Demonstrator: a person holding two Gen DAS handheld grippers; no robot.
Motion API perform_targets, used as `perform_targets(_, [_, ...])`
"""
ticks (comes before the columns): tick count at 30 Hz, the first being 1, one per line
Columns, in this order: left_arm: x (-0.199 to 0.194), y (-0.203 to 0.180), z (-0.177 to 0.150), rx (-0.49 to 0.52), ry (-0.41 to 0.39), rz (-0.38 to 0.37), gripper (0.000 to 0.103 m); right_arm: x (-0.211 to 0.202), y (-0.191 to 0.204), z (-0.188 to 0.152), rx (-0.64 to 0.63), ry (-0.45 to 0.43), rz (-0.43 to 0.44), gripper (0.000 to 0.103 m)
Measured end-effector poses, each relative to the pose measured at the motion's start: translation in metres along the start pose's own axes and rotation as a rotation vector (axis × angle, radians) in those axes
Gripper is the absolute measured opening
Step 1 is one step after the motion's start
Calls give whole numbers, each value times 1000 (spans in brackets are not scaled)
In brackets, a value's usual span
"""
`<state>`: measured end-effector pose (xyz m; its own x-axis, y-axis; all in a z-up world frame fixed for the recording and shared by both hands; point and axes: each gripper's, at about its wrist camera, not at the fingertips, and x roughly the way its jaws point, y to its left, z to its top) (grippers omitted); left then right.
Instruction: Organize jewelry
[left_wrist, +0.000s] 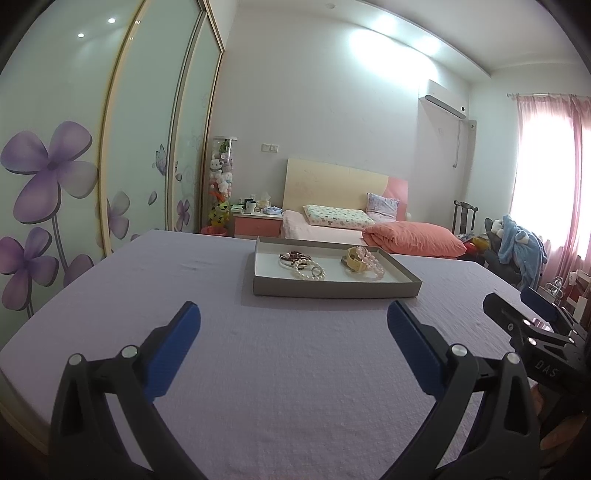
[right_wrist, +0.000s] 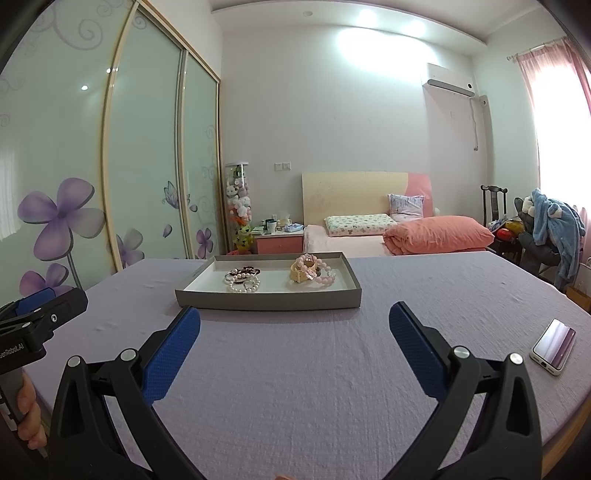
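We see our left gripper (left_wrist: 293, 319) spread wide above the lilac desk (left_wrist: 147, 295), short of the grey tray (left_wrist: 332, 288) holding bracelets (left_wrist: 308, 271).

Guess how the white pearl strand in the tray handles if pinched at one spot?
The pearl strand lies in loose coils, so it probably droops limp. Round glossy beads may slip between pads. It overlaps the dark piece, so that might drag along.

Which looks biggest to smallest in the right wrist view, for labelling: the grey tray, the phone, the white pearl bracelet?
1. grey tray
2. phone, though it lies nearer the camera, which enlarges it
3. white pearl bracelet
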<state>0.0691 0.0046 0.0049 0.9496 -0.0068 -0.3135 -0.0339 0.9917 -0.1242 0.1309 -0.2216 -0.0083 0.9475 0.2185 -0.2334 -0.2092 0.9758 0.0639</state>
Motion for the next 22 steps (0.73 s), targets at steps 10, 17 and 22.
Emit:
perform_targets(10, [-1, -1, 2, 9, -14, 7, 99, -1, 1, -1, -2, 3, 6, 101])
perform_targets(17, [-1, -2, 5, 19, -18, 4, 99, -1, 1, -1, 0, 3, 5, 101])
perform_targets(22, [0, -2, 6, 19, -18, 3, 99, -1, 1, -2, 3, 4, 5, 101])
